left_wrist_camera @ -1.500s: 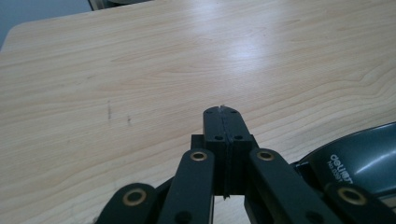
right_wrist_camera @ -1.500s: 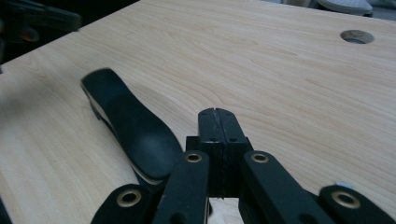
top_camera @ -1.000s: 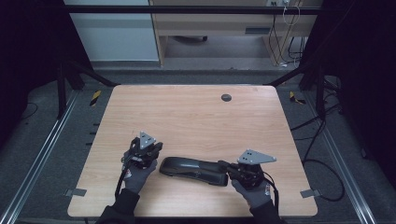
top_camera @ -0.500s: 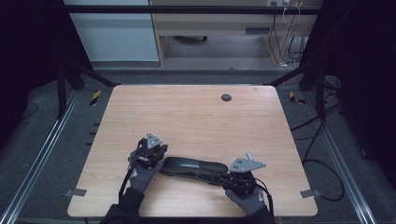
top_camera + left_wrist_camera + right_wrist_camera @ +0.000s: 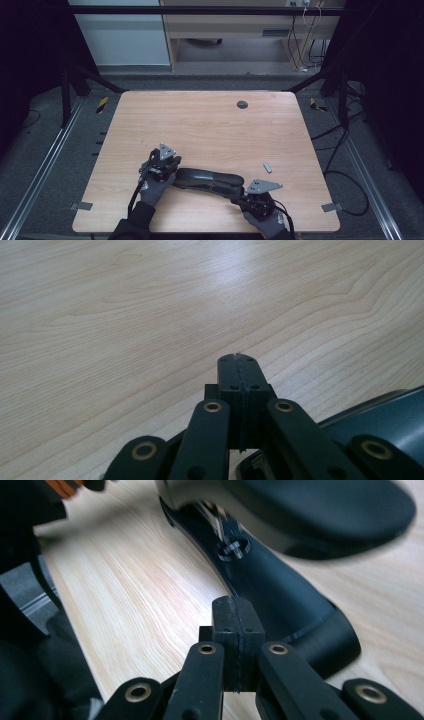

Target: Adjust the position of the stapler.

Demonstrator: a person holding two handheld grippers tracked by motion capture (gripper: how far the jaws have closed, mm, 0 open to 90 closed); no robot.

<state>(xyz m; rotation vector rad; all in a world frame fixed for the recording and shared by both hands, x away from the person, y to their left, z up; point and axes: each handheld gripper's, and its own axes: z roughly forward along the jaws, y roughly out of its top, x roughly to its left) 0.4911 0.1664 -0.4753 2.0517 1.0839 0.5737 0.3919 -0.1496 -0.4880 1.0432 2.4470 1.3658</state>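
High view: a long dark curved part, like a chair armrest with a padded top, lies on the wooden bench near its front edge, running from left to right and slightly toward the person. The left tongs, held in a gloved hand, sit at the part's left end, touching or just beside it; the frames do not settle which. The right tongs sit at the part's right end, with the grey three-cornered plate on top and the cable trailing toward the bench's front edge. A small grey piece lies on the bench just beyond the part's right end, apart from it. A dark round grommet sits in the bench top near the far edge, well apart from everything else.

In the left gripper view, the left tongs are pressed together with nothing between them, their tips just over bare wood. The part's dark rounded edge shows low at the right, beside the jaw linkage.

In the right gripper view, the right tongs are likewise together and empty. Their tips lie right against the part's black underside bracket, which flares toward the camera; whether they touch it cannot be told. A round screw hole shows in the bracket, and the padded top overhangs it, blurred.
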